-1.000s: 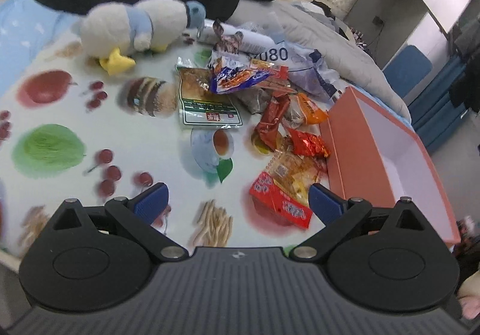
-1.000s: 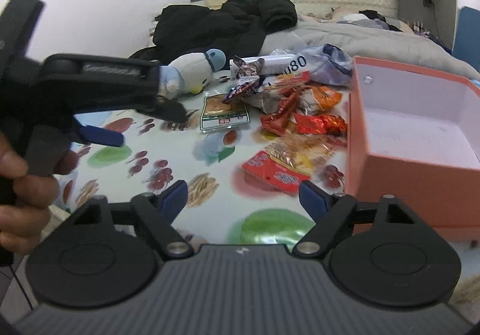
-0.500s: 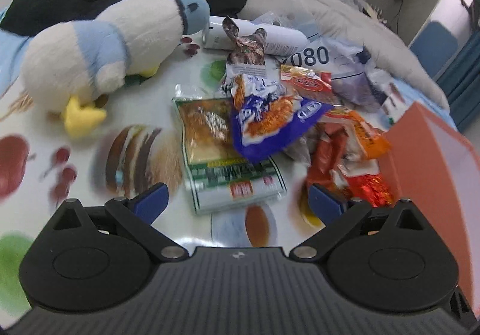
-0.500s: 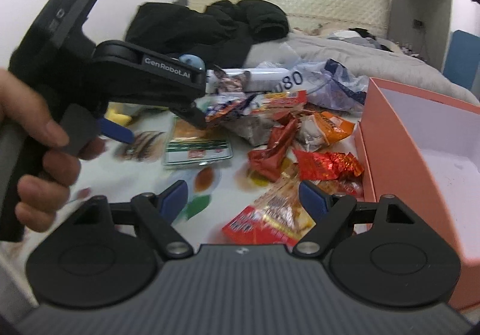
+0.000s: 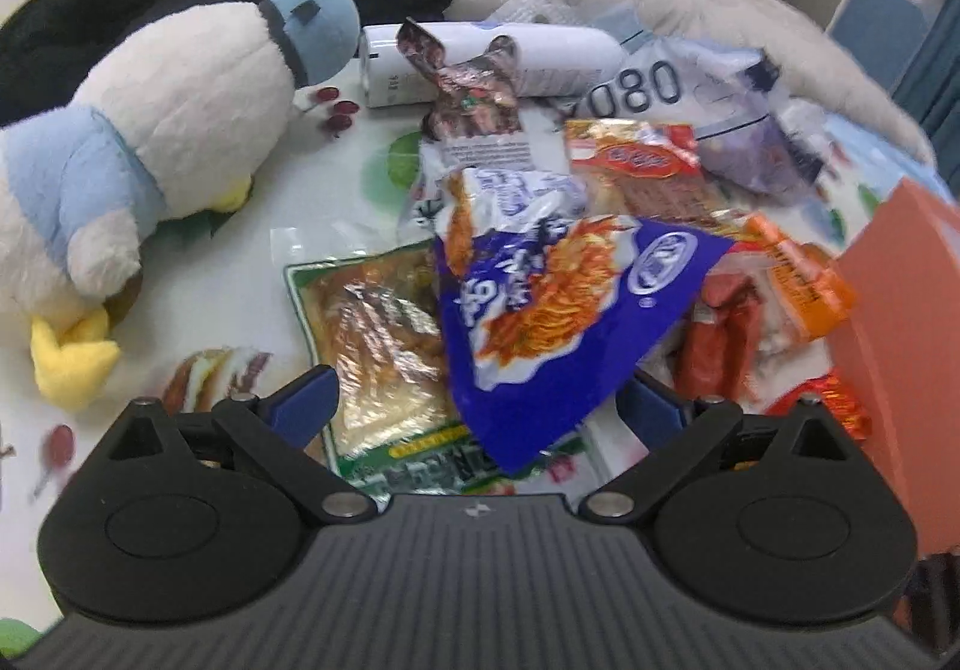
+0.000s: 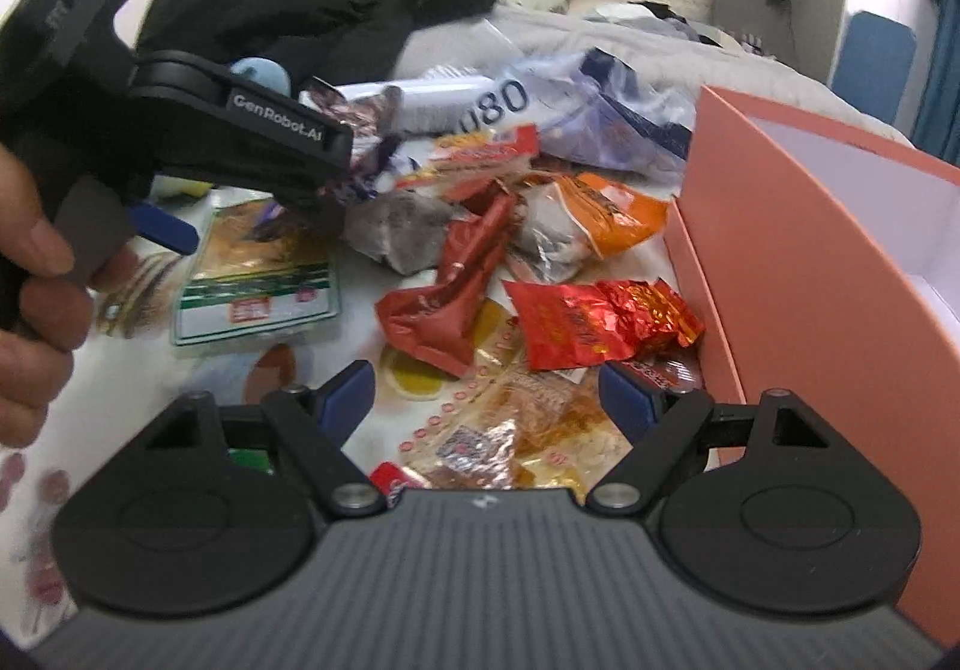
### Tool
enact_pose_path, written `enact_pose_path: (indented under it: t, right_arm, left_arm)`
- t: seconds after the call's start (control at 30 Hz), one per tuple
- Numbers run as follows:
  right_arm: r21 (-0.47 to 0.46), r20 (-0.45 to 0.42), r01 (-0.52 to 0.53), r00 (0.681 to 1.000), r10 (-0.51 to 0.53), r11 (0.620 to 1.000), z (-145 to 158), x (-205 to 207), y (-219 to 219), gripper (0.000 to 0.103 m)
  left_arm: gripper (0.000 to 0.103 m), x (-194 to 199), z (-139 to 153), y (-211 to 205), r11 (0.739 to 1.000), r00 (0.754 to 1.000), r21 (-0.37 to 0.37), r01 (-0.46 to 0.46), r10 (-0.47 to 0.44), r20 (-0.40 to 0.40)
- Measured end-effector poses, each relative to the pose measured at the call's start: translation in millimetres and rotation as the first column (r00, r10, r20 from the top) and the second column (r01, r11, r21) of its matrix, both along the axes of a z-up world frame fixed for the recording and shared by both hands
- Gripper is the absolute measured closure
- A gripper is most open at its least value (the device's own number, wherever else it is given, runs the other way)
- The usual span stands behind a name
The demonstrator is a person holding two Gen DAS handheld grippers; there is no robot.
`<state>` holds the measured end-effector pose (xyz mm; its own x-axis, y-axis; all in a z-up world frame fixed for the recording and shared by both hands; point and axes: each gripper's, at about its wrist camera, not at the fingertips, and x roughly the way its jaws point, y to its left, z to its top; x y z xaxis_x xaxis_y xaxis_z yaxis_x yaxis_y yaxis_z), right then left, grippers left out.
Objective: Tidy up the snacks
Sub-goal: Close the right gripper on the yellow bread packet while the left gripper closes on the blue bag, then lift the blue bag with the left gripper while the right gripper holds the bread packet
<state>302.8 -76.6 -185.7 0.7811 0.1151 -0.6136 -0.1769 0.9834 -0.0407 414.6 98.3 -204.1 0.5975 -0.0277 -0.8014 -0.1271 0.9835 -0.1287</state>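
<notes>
Left gripper (image 5: 474,406) spread wide, straddling blue noodle packet (image 5: 558,304) atop the worktop pile for a pinch; right gripper (image 6: 486,397) also released over foil-wrapped snacks (image 6: 600,322), beside orange box (image 6: 810,250).

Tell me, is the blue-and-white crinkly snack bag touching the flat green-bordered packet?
Touching. The left wrist view shows the blue-and-white snack bag lying across the green-bordered packet, overlapping its right side with no gap.

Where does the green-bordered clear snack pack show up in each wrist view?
Left wrist: the green-bordered pack lies low and centre, between the open fingers, partly under the blue noodle bag.
Right wrist: the pack lies left of centre, below the left gripper.
Shared landmark: the orange box.
</notes>
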Motion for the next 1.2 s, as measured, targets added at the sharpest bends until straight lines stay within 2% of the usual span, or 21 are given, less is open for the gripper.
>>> enact_pose_path:
  t: [0.13,0.2,0.37,0.47,0.53,0.6,0.73,0.8,0.97,1.0,1.07,1.1,1.2]
  right_arm:
    - [-0.078,-0.022,0.047,0.999,-0.049,0.996,-10,7,4,0.02]
    - [-0.091,-0.059,0.05,0.997,-0.055,0.995,-16,11,5,0.02]
    - [0.03,-0.111,0.059,0.992,-0.055,0.998,-20,15,-8,0.019]
    - [0.036,-0.111,0.029,0.993,-0.025,0.999,-21,14,-9,0.023]
    - [0.04,-0.107,0.007,0.994,-0.002,0.999,-20,14,-8,0.031]
    - [0.044,-0.108,-0.01,0.994,0.015,0.999,-19,12,-6,0.045]
    - [0.048,-0.11,-0.04,0.993,0.045,0.998,-15,4,-3,0.059]
    - [0.056,-0.116,-0.051,0.992,0.057,0.997,-14,3,-3,0.066]
    - [0.059,-0.129,-0.083,0.988,0.09,0.995,-10,-9,-4,0.074]
    - [0.056,-0.129,-0.09,0.987,0.097,0.994,-10,-13,-3,0.075]
    - [0.056,-0.133,-0.105,0.985,0.111,0.993,-8,-21,-3,0.076]
    - [0.057,-0.136,-0.11,0.984,0.117,0.992,-8,-24,-4,0.077]
    - [0.062,-0.144,-0.128,0.98,0.136,0.99,-5,-35,-6,0.078]
  left_arm:
    - [0.003,6,-11,-2,0.997,1.0,0.082,0.007,-0.005,-0.025]
    - [0.003,9,-20,1,0.996,0.999,0.089,0.01,-0.006,-0.04]
    - [0.003,10,-29,7,0.995,0.999,0.095,0.014,-0.009,-0.045]
    - [0.005,9,-29,6,0.992,0.997,0.116,0.043,-0.036,-0.063]
    - [0.01,7,-28,7,0.992,0.997,0.115,0.042,-0.035,-0.063]
    - [0.018,1,-26,10,0.993,0.998,0.114,0.037,-0.031,-0.058]
    - [0.03,-14,-23,10,0.992,0.998,0.121,0.035,-0.029,-0.056]
    - [0.039,-22,-21,11,0.992,0.998,0.121,0.031,-0.024,-0.054]
    - [0.06,-47,-18,7,0.992,0.999,0.128,0.02,-0.014,-0.05]
    - [0.073,-52,-17,6,0.992,0.998,0.125,0.031,-0.025,-0.049]
    - [0.087,-62,-14,3,0.994,0.998,0.104,0.044,-0.038,-0.056]
    - [0.091,-67,-13,1,0.994,0.997,0.097,0.051,-0.045,-0.059]
    - [0.091,-81,-7,-4,0.993,0.995,0.085,0.085,-0.081,-0.052]
